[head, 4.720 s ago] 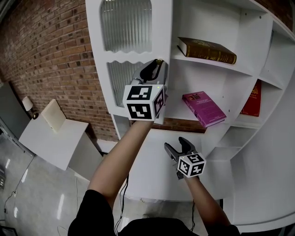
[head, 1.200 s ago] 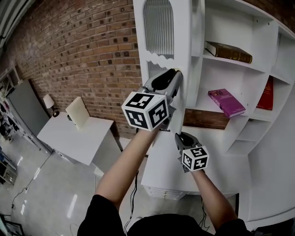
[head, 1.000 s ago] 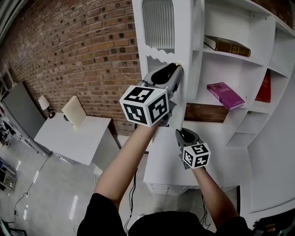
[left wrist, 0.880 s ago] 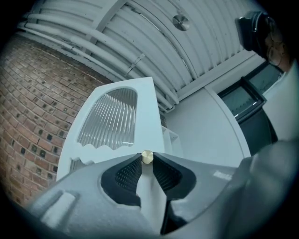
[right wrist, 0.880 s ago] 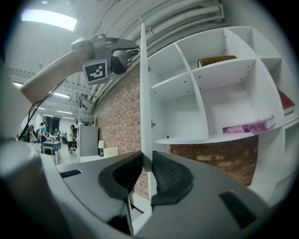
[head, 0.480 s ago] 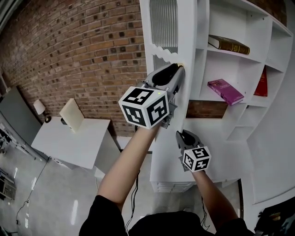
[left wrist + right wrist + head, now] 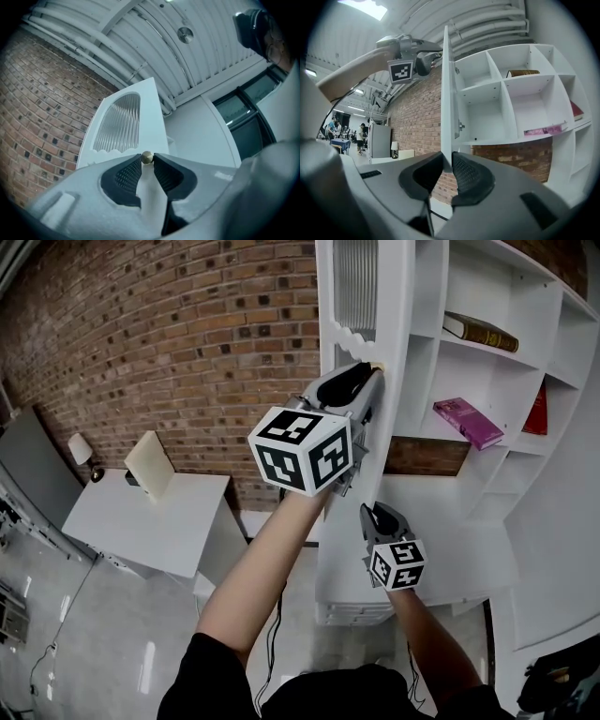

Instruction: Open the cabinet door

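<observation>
While the left hand-held gripper is clamped shut on the small brass knob, its black ribbed pads pressing the knob from both sides at their very tips, the cabinet door stands swung out from the cabinet, almost edge-on in the head view. Just beyond that gripper's tips, above the knob, rises the door's ribbed glass panel with a scalloped lower border. Below the left hand-held gripper and nearer the person, the right hand-held gripper faces the lower part of the door. Its jaws are drawn nearly together and the door's thin white edge runs down into the narrow gap between the pads, so it appears to be pinching that edge, though the contact itself is hard to make out. To the right of the right hand-held gripper the open shelves are exposed. A brown book lies flat on an upper shelf, a pink book lies on the shelf below it, and a red book stands in the compartment farthest right. To the left of both grippers, against a brick wall, stands a white desk with a small lamp at its corner.
</observation>
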